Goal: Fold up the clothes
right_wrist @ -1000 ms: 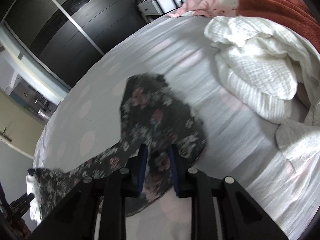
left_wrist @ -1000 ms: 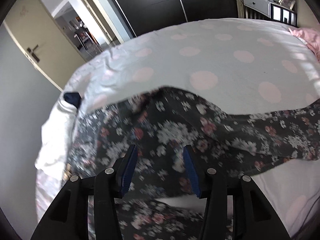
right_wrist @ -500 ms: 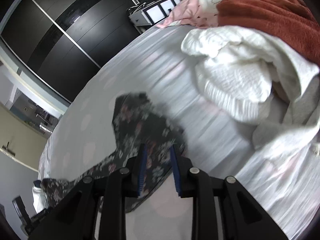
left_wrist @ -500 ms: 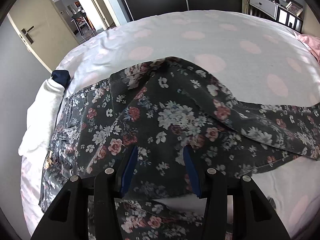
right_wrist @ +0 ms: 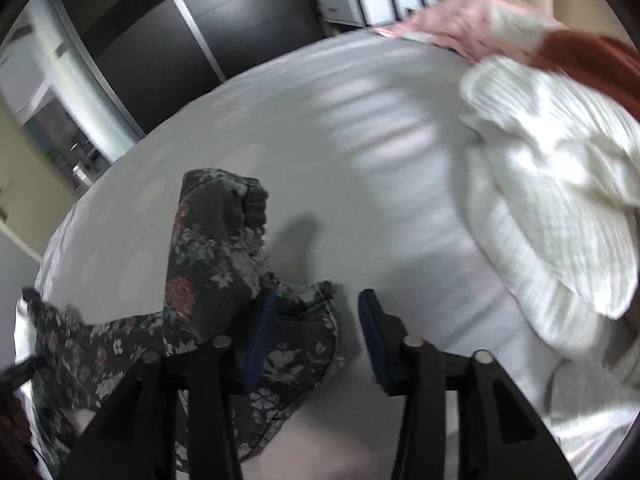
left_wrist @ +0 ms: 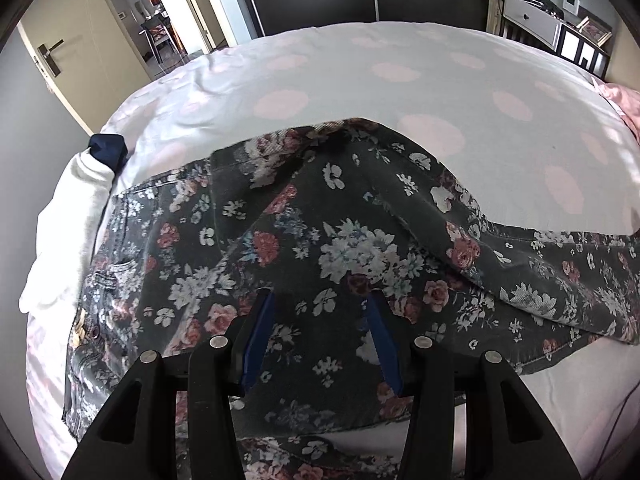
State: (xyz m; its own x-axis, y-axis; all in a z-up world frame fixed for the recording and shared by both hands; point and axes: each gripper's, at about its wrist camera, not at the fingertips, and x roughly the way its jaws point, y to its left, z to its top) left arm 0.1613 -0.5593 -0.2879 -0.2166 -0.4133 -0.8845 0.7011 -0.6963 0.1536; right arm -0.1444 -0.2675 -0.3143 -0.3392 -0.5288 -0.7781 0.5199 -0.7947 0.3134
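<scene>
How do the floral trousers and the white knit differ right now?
The floral trousers are dark and printed; the white knit is plain and ribbed. The trousers lie spread out long across the bed; the knit sits bunched in a heap. Both rest on the bed, and neither is folded yet.

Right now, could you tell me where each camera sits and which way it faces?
Left wrist: on the left gripper, low over the floral trousers, facing across the polka-dot bed to the wardrobe and open door; only its fingers show.
Right wrist: on the right gripper, facing the bed and a white blanket; motion-blurred, only its fingers show.
Shared: trousers, bed, dark wardrobe.
</scene>
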